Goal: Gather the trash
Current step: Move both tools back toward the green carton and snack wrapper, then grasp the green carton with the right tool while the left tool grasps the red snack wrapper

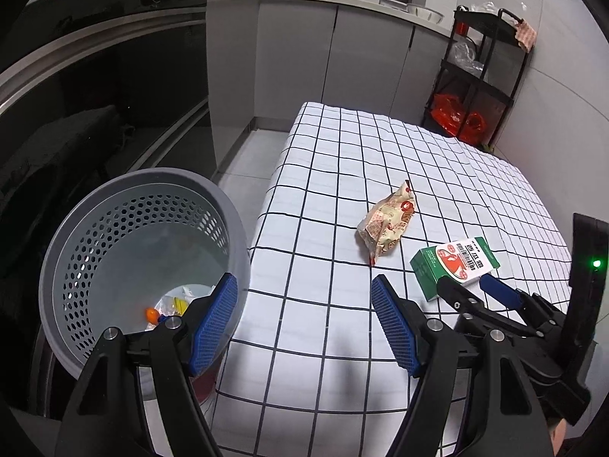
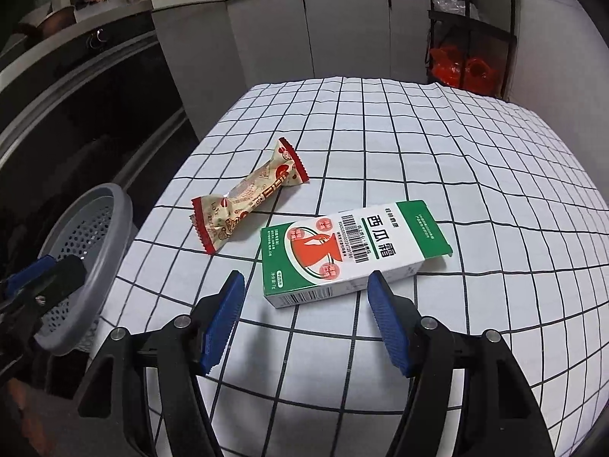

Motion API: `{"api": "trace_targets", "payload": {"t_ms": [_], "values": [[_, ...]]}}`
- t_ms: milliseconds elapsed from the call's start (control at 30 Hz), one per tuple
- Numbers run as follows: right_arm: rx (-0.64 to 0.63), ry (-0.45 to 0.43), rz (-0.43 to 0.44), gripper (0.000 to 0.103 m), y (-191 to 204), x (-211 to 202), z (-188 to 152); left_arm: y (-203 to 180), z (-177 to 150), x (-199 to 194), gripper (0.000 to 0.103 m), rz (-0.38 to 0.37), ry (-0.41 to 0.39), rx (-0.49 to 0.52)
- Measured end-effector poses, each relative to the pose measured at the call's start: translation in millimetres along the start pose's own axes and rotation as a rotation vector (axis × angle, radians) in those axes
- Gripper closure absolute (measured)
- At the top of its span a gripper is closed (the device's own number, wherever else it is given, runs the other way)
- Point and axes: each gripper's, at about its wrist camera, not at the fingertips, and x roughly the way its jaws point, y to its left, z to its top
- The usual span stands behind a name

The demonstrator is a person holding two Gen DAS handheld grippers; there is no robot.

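Note:
A green and white carton (image 2: 342,251) lies flat on the checked tablecloth (image 2: 418,144), just ahead of my open, empty right gripper (image 2: 306,285). It also shows in the left wrist view (image 1: 455,264), with the right gripper (image 1: 468,283) beside it. A crumpled beige and red snack wrapper (image 2: 247,198) lies left of the carton, also seen in the left wrist view (image 1: 388,224). My left gripper (image 1: 304,293) is open and empty, over the table's left edge. A grey perforated bin (image 1: 114,236) stands left of the table, with some trash inside.
Grey kitchen cabinets (image 1: 342,49) with a counter and sink stand behind the table. A black shelf cart (image 1: 483,76) with red bags stands at the back right. A dark oven front (image 1: 95,95) fills the left side.

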Motion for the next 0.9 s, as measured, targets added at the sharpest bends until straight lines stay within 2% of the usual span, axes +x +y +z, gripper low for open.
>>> {"api": "trace_targets", "payload": {"t_ms": [200, 367, 900], "values": [[-0.011, 0.022, -0.081, 0.039, 5, 16, -2, 10, 2, 2, 0.032, -0.002, 0.003, -0.02], [0.011, 0.011, -0.12, 0.039, -6, 17, -2, 11, 1, 5, 0.032, -0.013, 0.01, -0.026], [0.207, 0.002, -0.247, 0.039, -103, -3, -5, -17, 5, 16, 0.032, -0.07, 0.023, 0.013]]}}
